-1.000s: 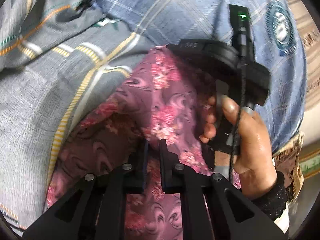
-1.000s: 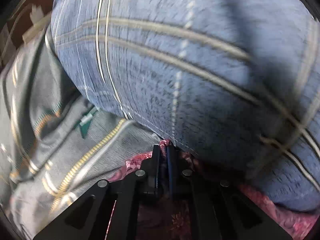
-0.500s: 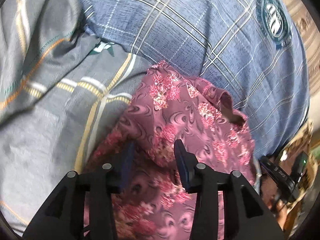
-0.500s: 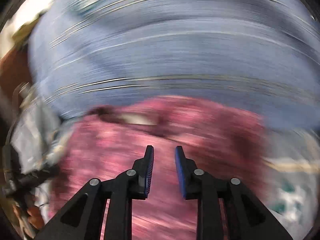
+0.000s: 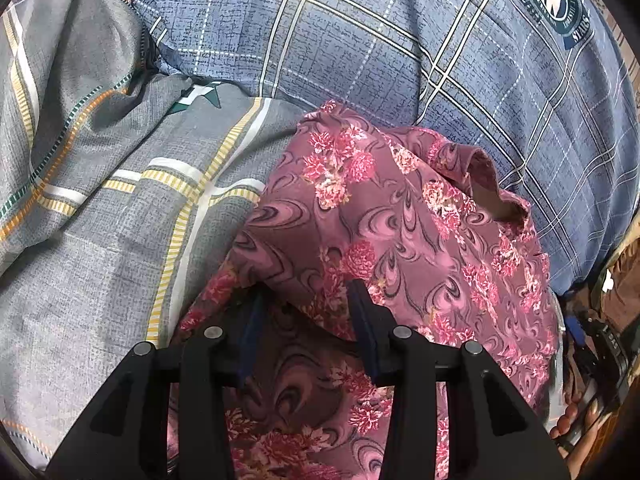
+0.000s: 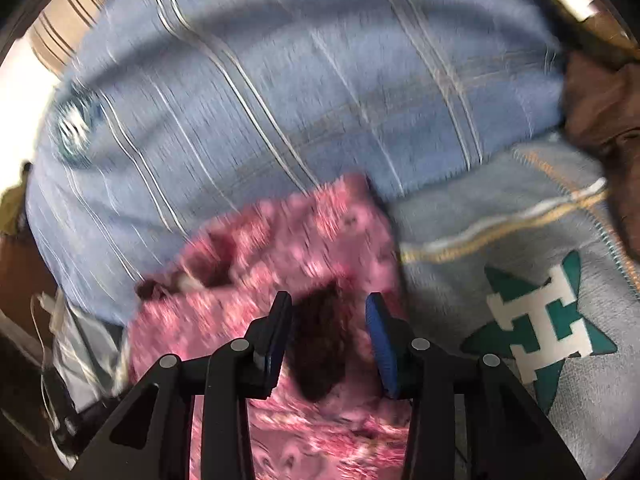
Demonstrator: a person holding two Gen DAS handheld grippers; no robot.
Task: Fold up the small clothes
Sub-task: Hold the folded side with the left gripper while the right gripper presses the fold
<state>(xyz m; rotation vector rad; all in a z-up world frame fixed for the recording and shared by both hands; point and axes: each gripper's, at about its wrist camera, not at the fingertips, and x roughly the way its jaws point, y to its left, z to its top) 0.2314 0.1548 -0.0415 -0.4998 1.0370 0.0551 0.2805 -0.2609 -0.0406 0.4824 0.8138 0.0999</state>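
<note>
- Lying folded on the bedsheet (image 5: pixel 100 240), the floral garment (image 5: pixel 400 240) sits just ahead of both hand-held grippers.
- Left hand-held gripper (image 5: pixel 306 300) stands partly open, a fold between its jaws, unpinched.
- Right hand-held gripper (image 6: pixel 328 316), jaws just opening, holds nothing.

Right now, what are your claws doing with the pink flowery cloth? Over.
Left claw open, right claw open, jaws just opened. Pink cloth loose on the bed, part folded. Blue pillow right behind it.

Home bedroom: plaid blue pillow (image 5: pixel 400 52), grey striped bedsheet (image 5: pixel 100 208) under clothes.
</note>
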